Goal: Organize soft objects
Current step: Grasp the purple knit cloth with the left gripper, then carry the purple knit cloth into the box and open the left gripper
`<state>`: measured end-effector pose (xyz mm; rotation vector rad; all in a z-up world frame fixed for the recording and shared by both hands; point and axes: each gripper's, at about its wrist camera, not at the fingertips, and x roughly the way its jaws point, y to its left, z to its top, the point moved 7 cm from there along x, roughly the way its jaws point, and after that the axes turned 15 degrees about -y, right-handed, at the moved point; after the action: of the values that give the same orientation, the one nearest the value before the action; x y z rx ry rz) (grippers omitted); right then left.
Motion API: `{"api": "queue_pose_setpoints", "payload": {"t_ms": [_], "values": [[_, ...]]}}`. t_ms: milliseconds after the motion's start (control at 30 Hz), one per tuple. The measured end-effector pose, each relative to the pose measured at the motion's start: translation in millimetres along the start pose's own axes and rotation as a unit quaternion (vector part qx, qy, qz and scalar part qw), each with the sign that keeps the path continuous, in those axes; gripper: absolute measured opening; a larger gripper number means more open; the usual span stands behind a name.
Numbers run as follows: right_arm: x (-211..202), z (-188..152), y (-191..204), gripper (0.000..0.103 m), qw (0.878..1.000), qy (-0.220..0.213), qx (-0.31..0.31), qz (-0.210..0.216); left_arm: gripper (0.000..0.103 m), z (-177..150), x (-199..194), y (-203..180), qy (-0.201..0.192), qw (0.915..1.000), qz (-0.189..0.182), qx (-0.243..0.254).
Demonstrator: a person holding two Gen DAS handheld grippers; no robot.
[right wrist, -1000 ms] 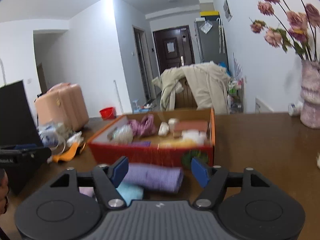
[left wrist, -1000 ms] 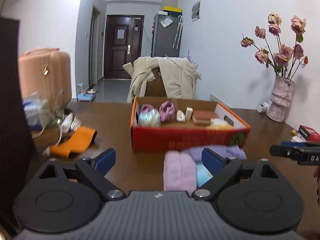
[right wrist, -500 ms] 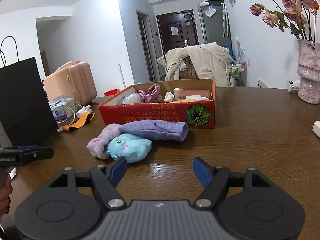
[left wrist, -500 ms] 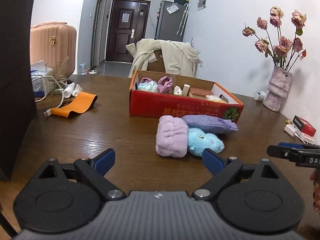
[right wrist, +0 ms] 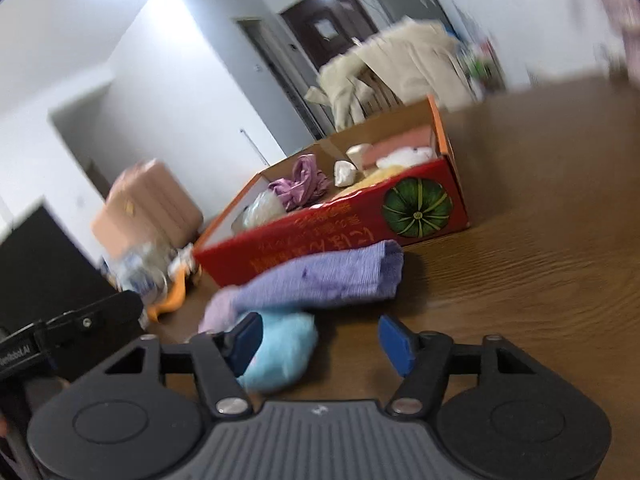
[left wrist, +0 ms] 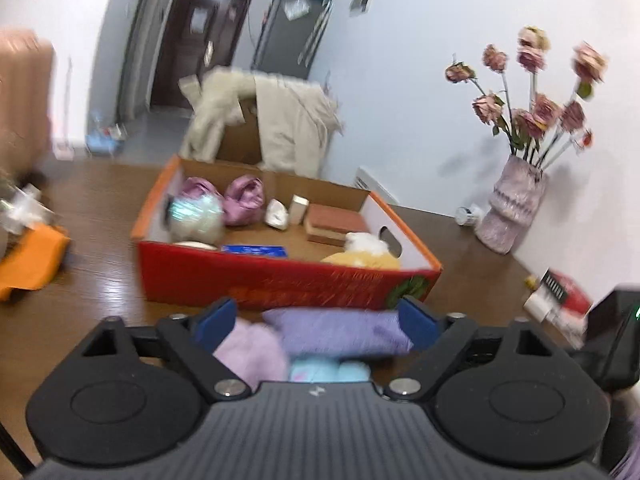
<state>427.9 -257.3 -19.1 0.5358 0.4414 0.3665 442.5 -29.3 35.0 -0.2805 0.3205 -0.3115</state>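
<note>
Three soft things lie on the brown table in front of a red cardboard box (left wrist: 280,284): a purple folded cloth (left wrist: 340,332), a lilac towel (left wrist: 250,354) and a light blue plush (left wrist: 328,370). My left gripper (left wrist: 318,320) hovers over this pile with its jaws closing. The cloth and towel lie between its blue pads, which do not squeeze them. In the right wrist view my right gripper (right wrist: 320,342) is tilted, its jaws closing too. The blue plush (right wrist: 280,352) rests against its left finger, and the right pad is free. The purple cloth (right wrist: 320,276) lies just beyond, before the box (right wrist: 340,220).
The box holds several small items, including purple fabric bundles (left wrist: 240,200) and a yellow plush (left wrist: 360,258). A vase of dried roses (left wrist: 512,208) and a small red box (left wrist: 564,292) stand at the right. An orange cloth (left wrist: 32,264), a pink suitcase (right wrist: 148,208) and a black bag (right wrist: 40,264) are at the left.
Both grippers drew back from the pile, then came in close again. Their jaws are narrower than before. The right wrist view has rolled, so the table now slants.
</note>
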Motion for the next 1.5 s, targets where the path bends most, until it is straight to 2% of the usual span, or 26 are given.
{"api": "queue_pose_setpoints", "payload": {"t_ms": [33, 100, 200, 300, 333, 367, 433, 500, 633, 700, 767, 967, 1133, 1333, 1500], "values": [[9.7, 3.7, -5.6, 0.062, 1.000, -0.003, 0.025, 0.001, 0.077, -1.5, 19.5, 3.8, 0.020, 0.9997, 0.001, -0.011], [28.9, 8.8, -17.9, 0.060, 0.997, -0.002, 0.074, -0.006, 0.060, -12.6, 54.9, 11.1, 0.072, 0.9971, 0.014, -0.019], [51.2, 13.1, -28.6, 0.051, 0.996, 0.005, 0.087, -0.032, 0.052, -33.3, 83.4, 19.9, 0.115, 0.9928, 0.026, -0.022], [66.1, 12.3, -29.0, 0.028, 0.997, 0.003, 0.074, -0.025, 0.054, -43.1, 80.5, 23.4, 0.100, 0.9945, 0.017, -0.026], [69.3, 9.5, -30.4, 0.016, 0.997, 0.002, 0.070, -0.025, 0.054, -44.4, 78.3, 22.3, 0.097, 0.9950, 0.012, -0.019], [72.7, 6.0, -31.4, 0.009, 0.998, 0.002, 0.061, -0.029, 0.054, -45.5, 76.5, 20.6, 0.096, 0.9954, 0.001, -0.011], [76.8, -2.9, -32.7, 0.006, 0.998, 0.012, 0.048, -0.036, 0.051, -48.0, 74.0, 19.8, 0.085, 0.9962, -0.011, -0.013], [73.3, -4.7, -28.7, 0.005, 0.999, 0.007, 0.028, -0.036, 0.038, -49.8, 72.5, 16.9, 0.076, 0.9965, -0.032, -0.014], [65.9, -5.5, -12.7, 0.004, 0.997, -0.014, -0.061, -0.046, 0.027, -49.1, 70.1, 10.4, 0.063, 0.9968, -0.049, -0.007], [65.9, -6.7, -5.4, 0.004, 0.994, -0.020, -0.096, -0.048, 0.008, -48.6, 67.0, 6.6, 0.047, 0.9974, -0.053, 0.006], [62.9, -5.3, 2.5, 0.004, 0.991, -0.029, -0.119, -0.047, 0.008, -43.3, 62.3, 3.1, 0.036, 0.9978, -0.053, 0.013], [38.0, 17.2, 17.2, 0.004, 0.988, -0.075, -0.131, -0.033, 0.008, -13.3, 36.9, -12.4, -0.009, 0.9978, -0.062, 0.023], [-4.5, 31.9, 48.3, 0.004, 0.985, -0.114, -0.128, -0.010, 0.008, 3.5, -21.9, -34.0, -0.041, 0.9970, -0.062, 0.023], [-68.0, 13.9, 82.8, 0.004, 0.981, -0.135, -0.140, 0.022, 0.008, -9.3, -89.3, -45.1, -0.063, 0.9965, -0.055, -0.004], [-85.9, -3.1, 100.2, 0.004, 0.978, -0.128, -0.160, 0.029, 0.008, -13.2, -107.1, -42.8, -0.068, 0.9964, -0.047, -0.017]]}}
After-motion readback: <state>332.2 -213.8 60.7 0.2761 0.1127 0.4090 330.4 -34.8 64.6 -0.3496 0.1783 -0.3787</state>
